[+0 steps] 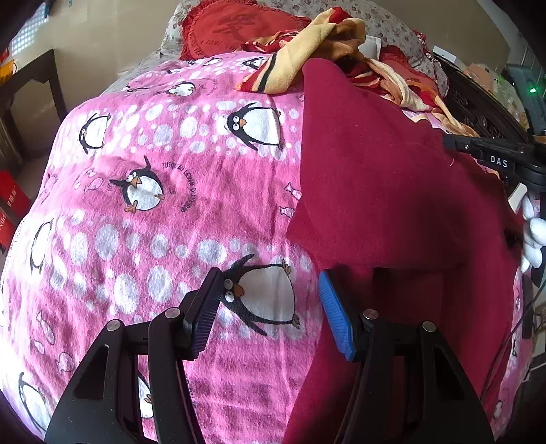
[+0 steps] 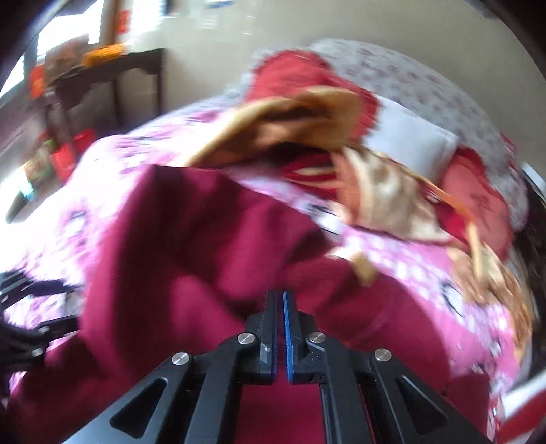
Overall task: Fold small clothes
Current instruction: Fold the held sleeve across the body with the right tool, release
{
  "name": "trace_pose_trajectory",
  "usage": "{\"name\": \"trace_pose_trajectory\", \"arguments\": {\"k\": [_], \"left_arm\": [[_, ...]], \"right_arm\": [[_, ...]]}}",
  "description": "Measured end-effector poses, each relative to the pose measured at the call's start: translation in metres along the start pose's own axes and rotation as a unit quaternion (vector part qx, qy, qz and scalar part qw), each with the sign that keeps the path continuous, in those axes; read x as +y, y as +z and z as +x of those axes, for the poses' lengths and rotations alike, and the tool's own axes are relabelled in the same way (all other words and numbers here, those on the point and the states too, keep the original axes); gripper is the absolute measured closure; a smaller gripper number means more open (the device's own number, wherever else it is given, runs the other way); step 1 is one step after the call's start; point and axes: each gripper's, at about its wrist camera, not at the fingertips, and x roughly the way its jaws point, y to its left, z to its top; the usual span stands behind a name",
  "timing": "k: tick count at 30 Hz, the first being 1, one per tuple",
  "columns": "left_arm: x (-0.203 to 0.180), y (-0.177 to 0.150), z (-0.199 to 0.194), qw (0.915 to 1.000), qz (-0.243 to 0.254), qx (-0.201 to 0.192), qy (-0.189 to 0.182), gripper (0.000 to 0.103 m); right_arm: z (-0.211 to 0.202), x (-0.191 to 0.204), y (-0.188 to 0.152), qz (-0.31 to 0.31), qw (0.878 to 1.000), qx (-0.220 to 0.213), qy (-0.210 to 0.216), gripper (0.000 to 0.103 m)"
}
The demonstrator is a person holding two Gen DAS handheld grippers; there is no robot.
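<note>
While a dark red garment (image 1: 375, 177) lies spread over a pink penguin-print blanket (image 1: 153, 205), the left gripper (image 1: 269, 304) hovers above the bedding with its jaws wide apart and nothing between them. The garment's near left corner sits just beyond and to the right of that claw's blue-padded finger, and the cloth runs away from it toward the far side of the bed. Ahead of the claw, past the garment's far edge, a rumpled yellow-and-red blanket (image 1: 307, 44) is heaped against a red heart-shaped cushion (image 1: 235, 30). The right gripper (image 2: 280, 300), seen blurred in its own view, has its jaws drawn together to a thin slit directly over the red garment (image 2: 191, 246); whether any cloth is pinched between the pads cannot be told. A dark side table (image 2: 112, 71) stands far off to that claw's left.
</note>
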Motion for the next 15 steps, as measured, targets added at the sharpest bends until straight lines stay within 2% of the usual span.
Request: {"name": "trace_pose_trajectory", "arguments": {"k": [2, 3, 5, 6, 7, 8, 9, 11, 13, 15], "left_arm": [[0.001, 0.0, 0.0, 1.0, 0.002, 0.002, 0.001, 0.045], [0.002, -0.001, -0.001, 1.0, 0.003, 0.0, 0.002, 0.045], [0.004, -0.002, 0.0, 1.0, 0.001, 0.001, 0.004, 0.045], [0.005, -0.002, 0.001, 1.0, -0.001, 0.004, 0.004, 0.045], [0.006, -0.003, 0.002, 1.0, -0.003, 0.005, 0.004, 0.045], [0.006, -0.004, 0.002, 1.0, -0.003, 0.005, 0.005, 0.045], [0.005, -0.005, 0.001, 1.0, -0.002, 0.004, 0.006, 0.045], [0.004, -0.006, -0.001, 1.0, 0.0, 0.003, 0.006, 0.045], [0.003, -0.009, -0.001, 1.0, 0.002, 0.005, 0.006, 0.045], [0.002, -0.01, -0.002, 0.9999, 0.006, 0.005, 0.009, 0.045]], "right_arm": [[0.013, -0.022, -0.004, 0.048, 0.998, 0.02, -0.034, 0.1], [0.015, -0.031, -0.006, 0.073, 0.997, 0.022, -0.015, 0.1], [0.007, -0.035, -0.005, 0.102, 0.991, 0.003, 0.082, 0.099], [0.002, -0.032, -0.003, 0.101, 0.987, -0.01, 0.124, 0.089], [-0.006, -0.02, 0.001, 0.075, 0.985, -0.023, 0.151, 0.076], [-0.01, -0.012, 0.004, 0.05, 0.986, -0.029, 0.155, 0.046], [-0.011, -0.001, 0.008, 0.022, 0.987, -0.033, 0.154, 0.03], [-0.008, 0.025, 0.011, -0.04, 0.987, -0.027, 0.15, 0.029], [0.006, 0.041, 0.007, -0.075, 0.985, 0.009, 0.153, 0.036], [0.024, 0.053, -0.002, -0.102, 0.984, 0.043, 0.141, 0.075]]}}
